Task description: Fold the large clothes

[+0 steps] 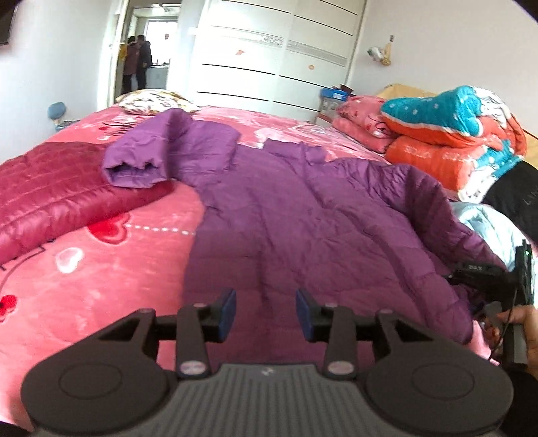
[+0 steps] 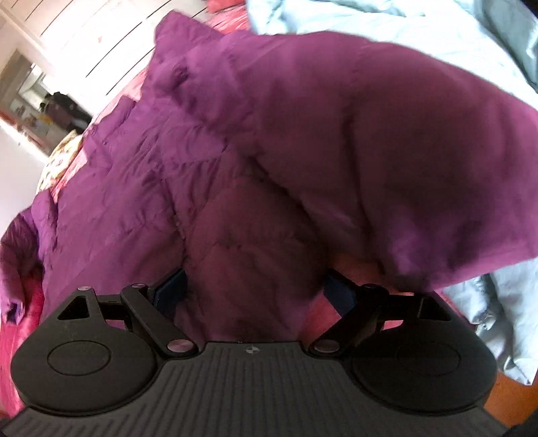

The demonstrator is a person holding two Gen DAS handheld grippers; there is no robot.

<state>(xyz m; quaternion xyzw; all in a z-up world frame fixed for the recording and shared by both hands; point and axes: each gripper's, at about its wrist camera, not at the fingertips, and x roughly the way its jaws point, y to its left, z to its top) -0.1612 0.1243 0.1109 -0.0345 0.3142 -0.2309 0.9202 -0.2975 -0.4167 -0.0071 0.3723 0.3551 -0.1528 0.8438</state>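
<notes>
A large purple quilted down jacket [image 1: 302,215] lies spread on the pink bed. Its left sleeve [image 1: 134,164] is folded across the far left. My left gripper [image 1: 265,312] is open and empty, just above the jacket's hem. The right gripper shows at the right edge of the left wrist view [image 1: 504,285], at the jacket's right sleeve. In the right wrist view the right gripper [image 2: 254,289] has its jaws wide apart, with purple jacket fabric [image 2: 255,235] between and over them. The raised sleeve [image 2: 403,151] drapes over its right finger.
A dark red down jacket [image 1: 57,195] lies at the left on the pink blanket [image 1: 101,285]. Folded quilts [image 1: 454,127] are stacked at the right, with a pale blue garment [image 2: 403,30] beside the purple jacket. A pillow [image 1: 154,101] and white wardrobe [image 1: 269,57] are beyond.
</notes>
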